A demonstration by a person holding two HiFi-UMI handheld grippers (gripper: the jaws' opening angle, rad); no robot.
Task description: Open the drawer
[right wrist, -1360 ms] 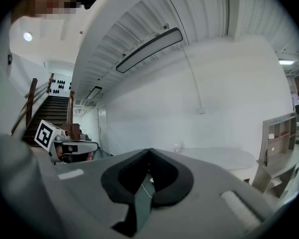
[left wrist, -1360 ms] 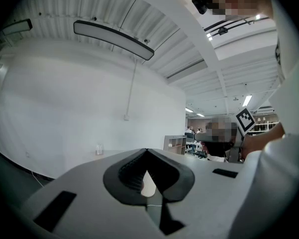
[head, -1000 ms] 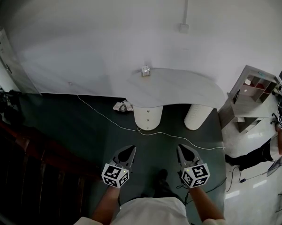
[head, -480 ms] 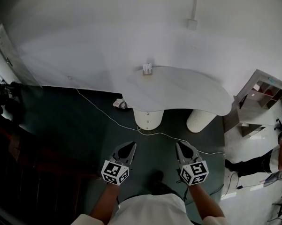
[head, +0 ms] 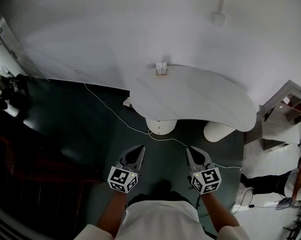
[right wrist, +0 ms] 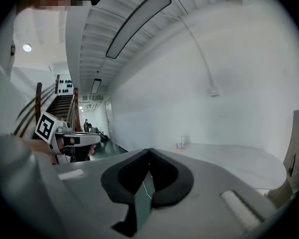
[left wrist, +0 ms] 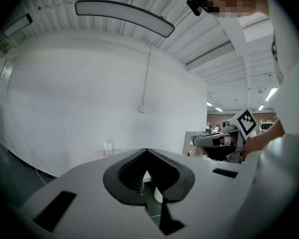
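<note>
A small white drawer box point(head: 162, 68) stands at the far edge of a white oval table point(head: 200, 99), close to the wall. It also shows small in the left gripper view, as the drawer box point(left wrist: 108, 148), and in the right gripper view, as the drawer box point(right wrist: 181, 142). My left gripper point(head: 138, 148) and right gripper point(head: 190, 149) are held side by side above the dark floor, well short of the table. Both point toward the table. The left gripper point(left wrist: 147, 151) is shut with nothing in it. The right gripper point(right wrist: 149, 151) is shut and empty too.
The table rests on two round white legs point(head: 161, 126). A white cable point(head: 115, 116) runs across the dark green floor. A grey shelf unit point(head: 290, 106) stands at the right, dark wooden stair rails point(head: 20, 154) at the left. Somebody's dark-clad legs point(head: 265, 183) lie at the lower right.
The table and drawer box have come nearer and look larger in the head view. Both grippers have moved forward with the person, still shut and side by side.
</note>
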